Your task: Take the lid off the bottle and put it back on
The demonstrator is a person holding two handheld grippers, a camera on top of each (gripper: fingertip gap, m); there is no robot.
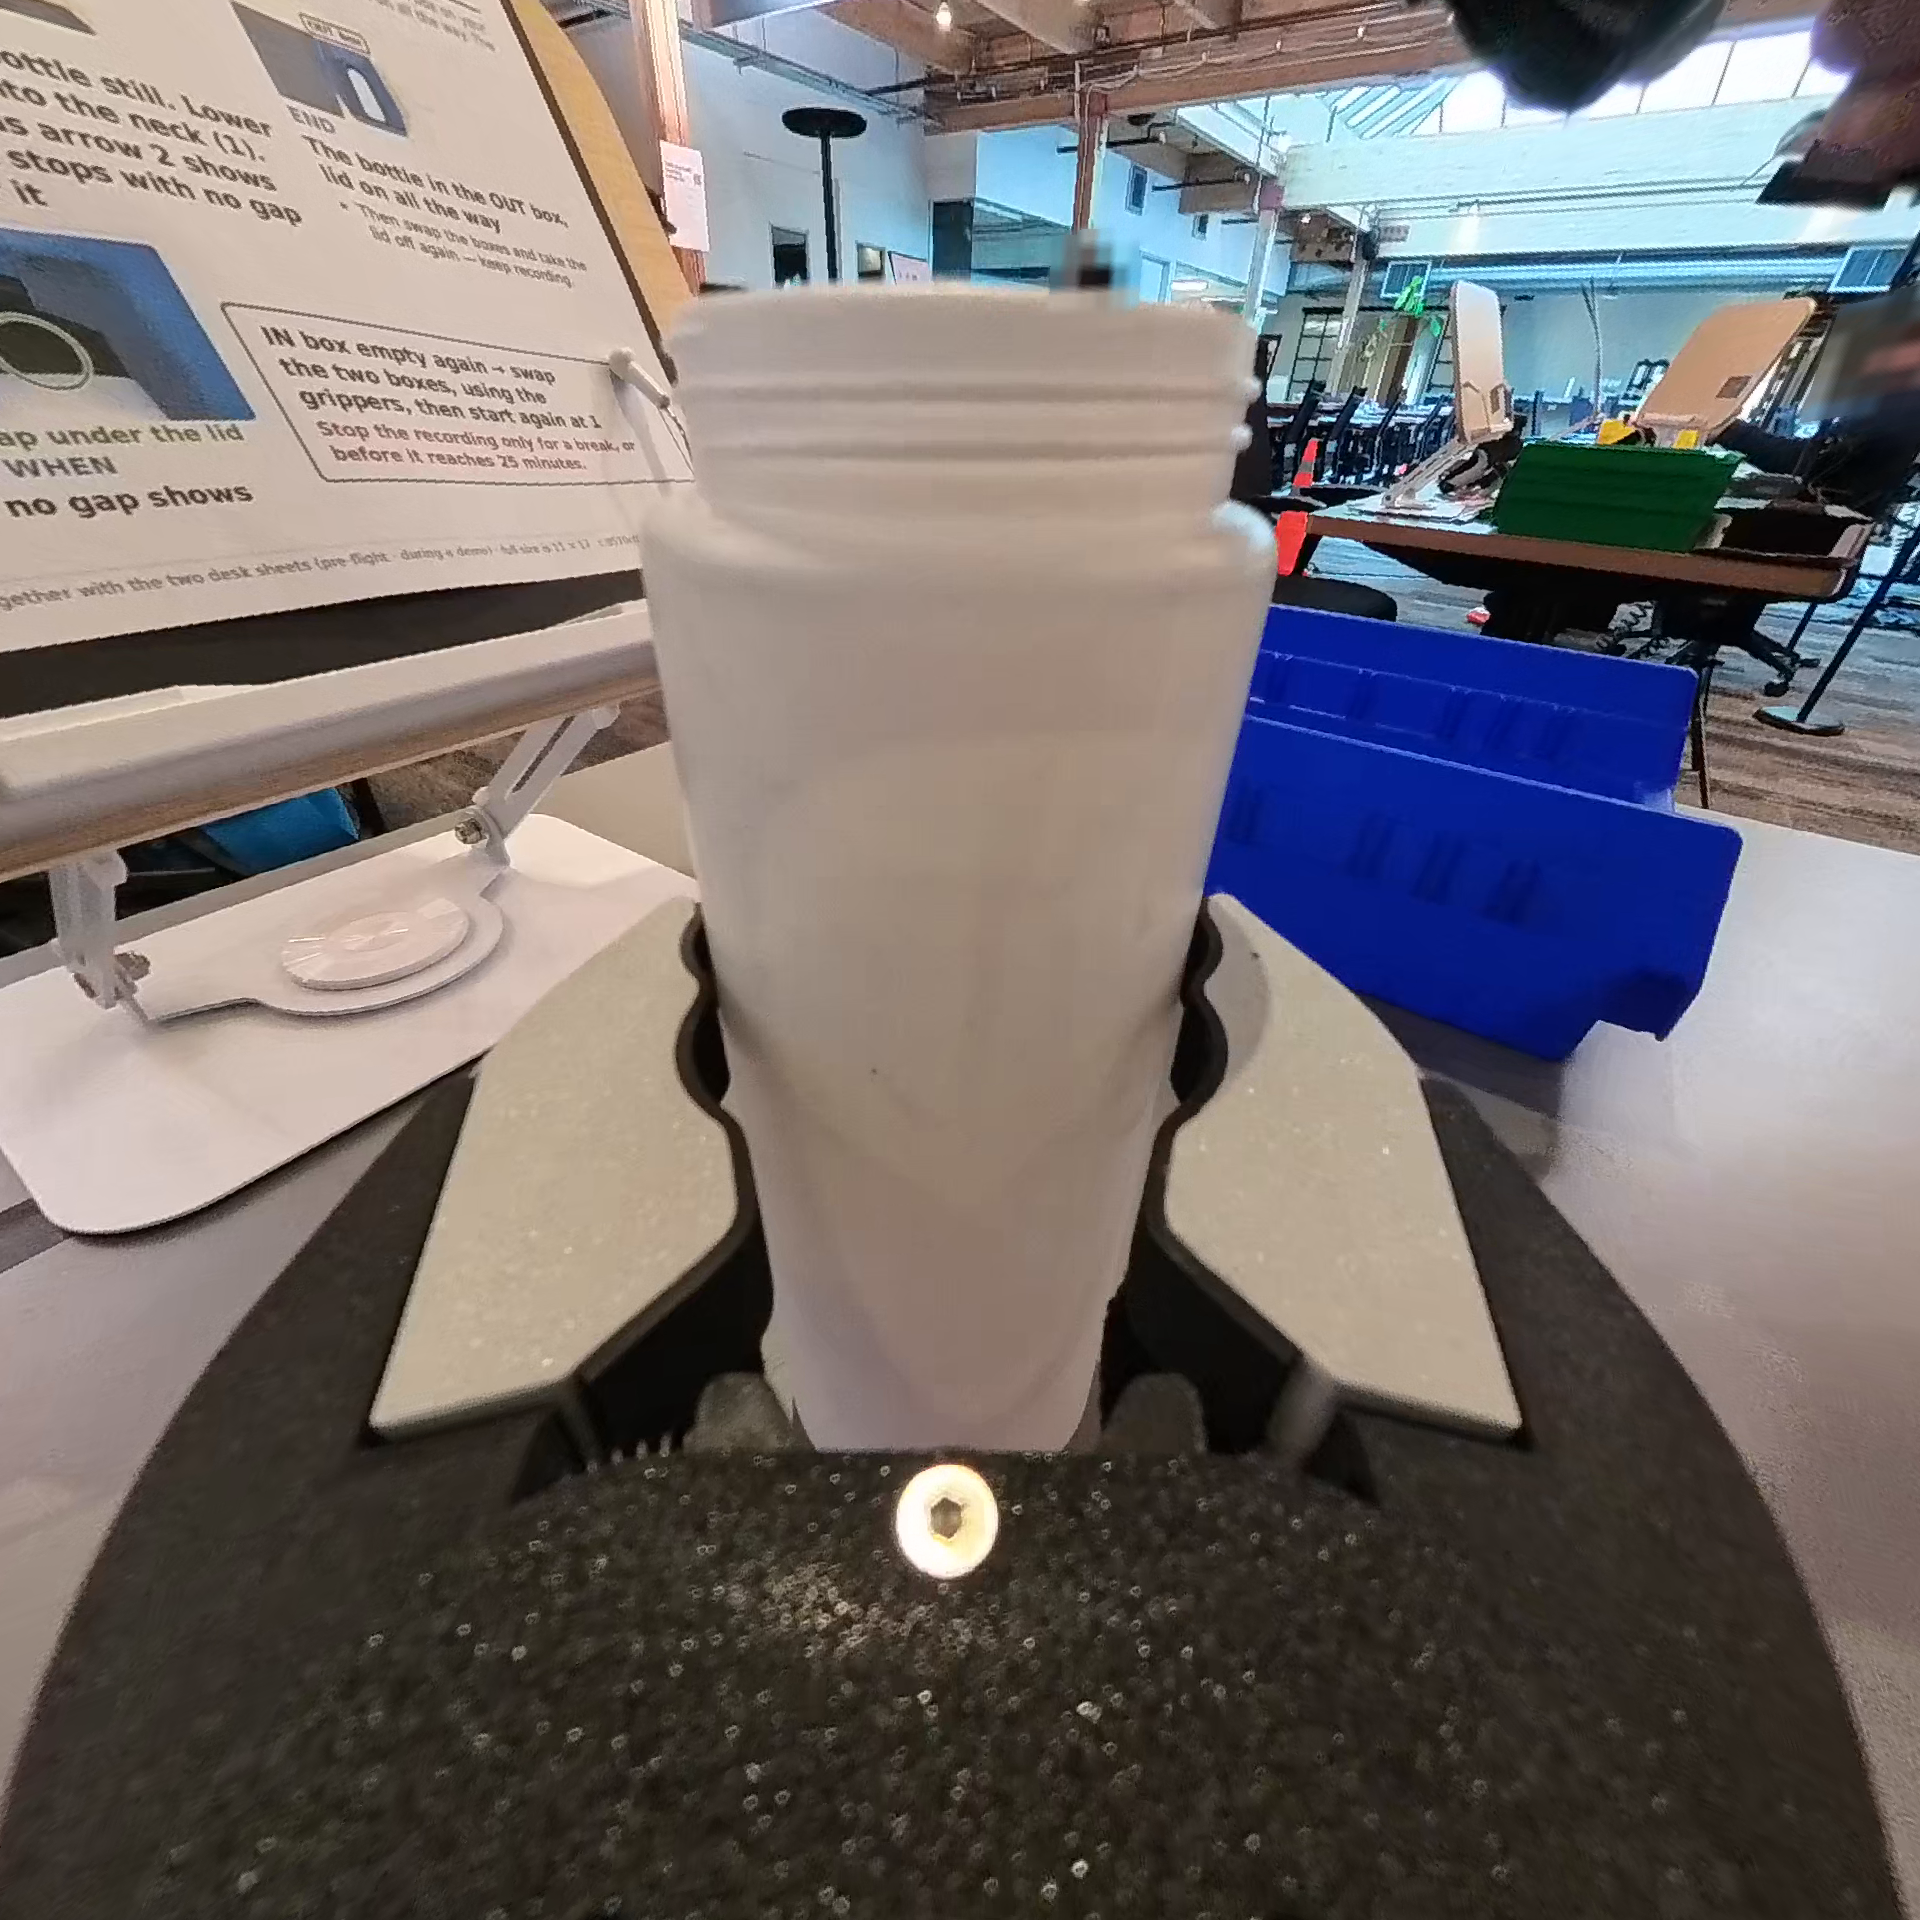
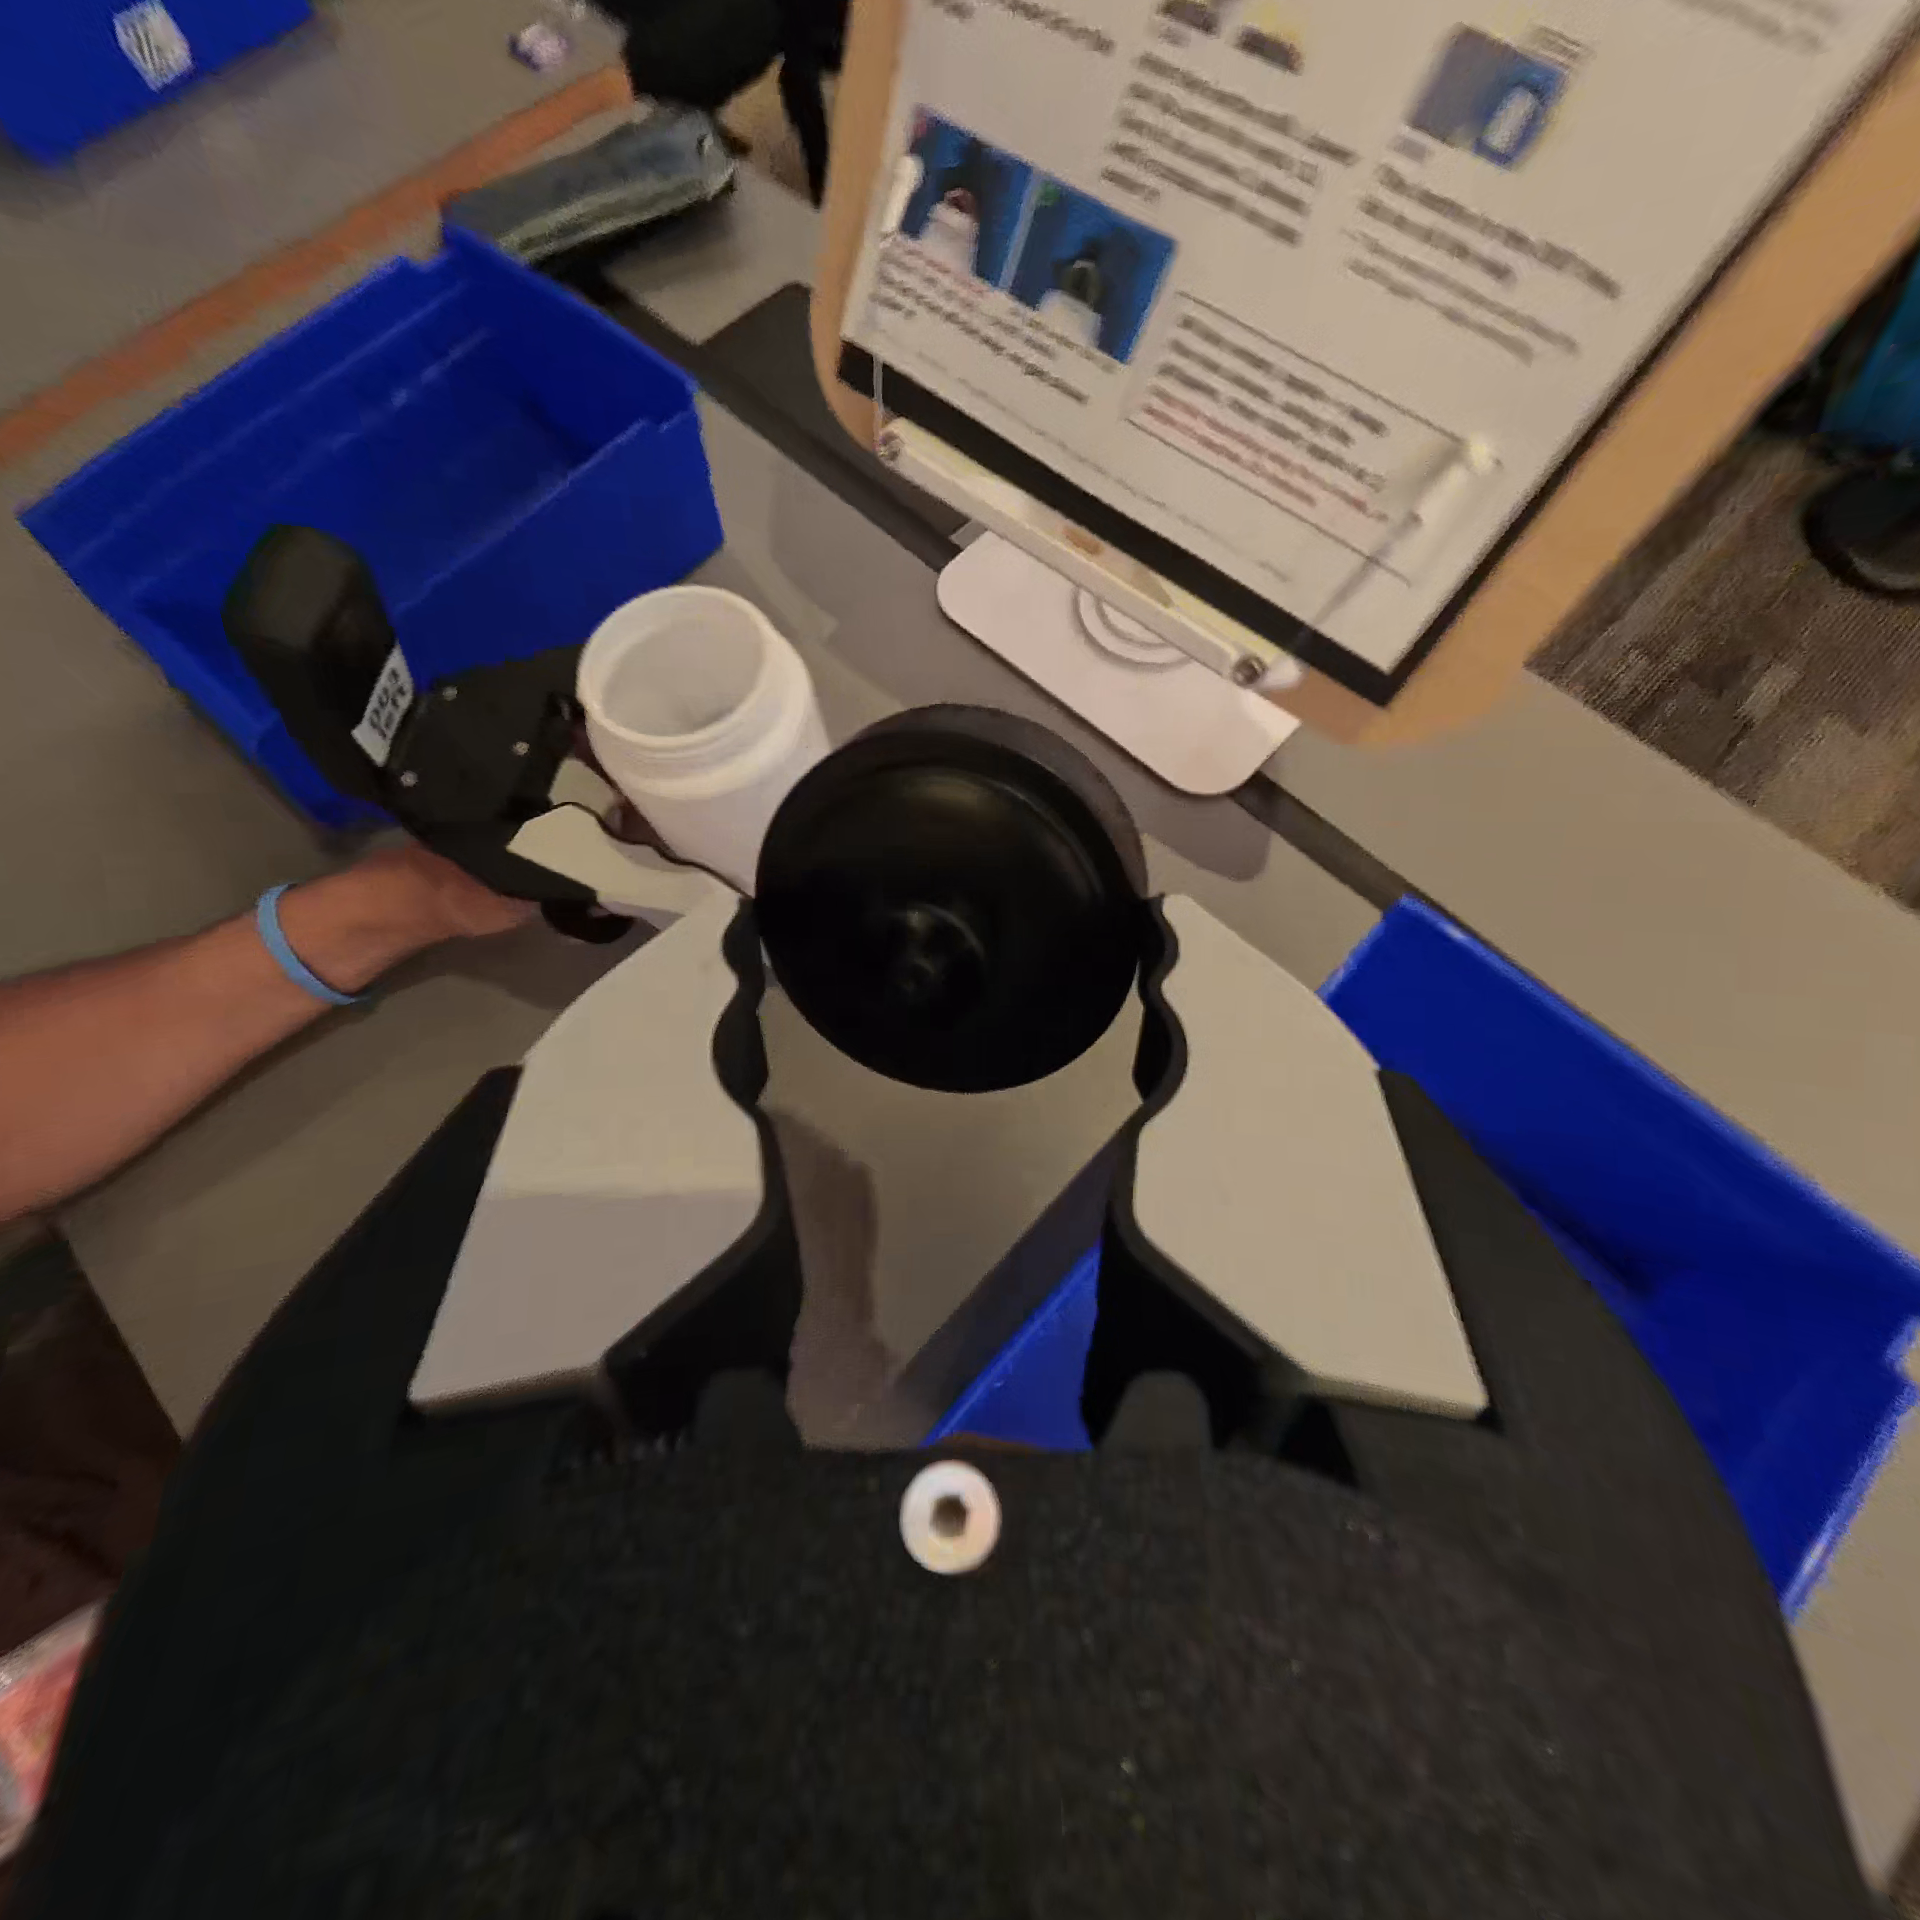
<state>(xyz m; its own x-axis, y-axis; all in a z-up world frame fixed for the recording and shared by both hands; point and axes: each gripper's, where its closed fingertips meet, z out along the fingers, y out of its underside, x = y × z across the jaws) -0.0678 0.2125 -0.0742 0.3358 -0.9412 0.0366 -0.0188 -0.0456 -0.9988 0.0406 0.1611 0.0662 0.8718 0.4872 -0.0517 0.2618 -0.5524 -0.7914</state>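
My left gripper (image 1: 951, 997) is shut on the white bottle (image 1: 956, 831), both pads pressed on its body. The bottle stands upright with its threaded neck (image 1: 961, 405) bare and open. In the right wrist view the same bottle (image 2: 696, 717) shows open-mouthed in the left gripper (image 2: 582, 821), held by a person's hand (image 2: 436, 894). My right gripper (image 2: 948, 987) is shut on the black lid (image 2: 940, 904), pads on its rim, and holds it in the air to the right of and nearer than the bottle's mouth.
A blue bin (image 1: 1455, 821) stands right of the bottle; it also shows behind the left gripper in the right wrist view (image 2: 416, 447). Another blue bin (image 2: 1621, 1195) is at lower right. An instruction sheet on a white stand (image 1: 312, 312) stands behind on the grey table (image 2: 1558, 831).
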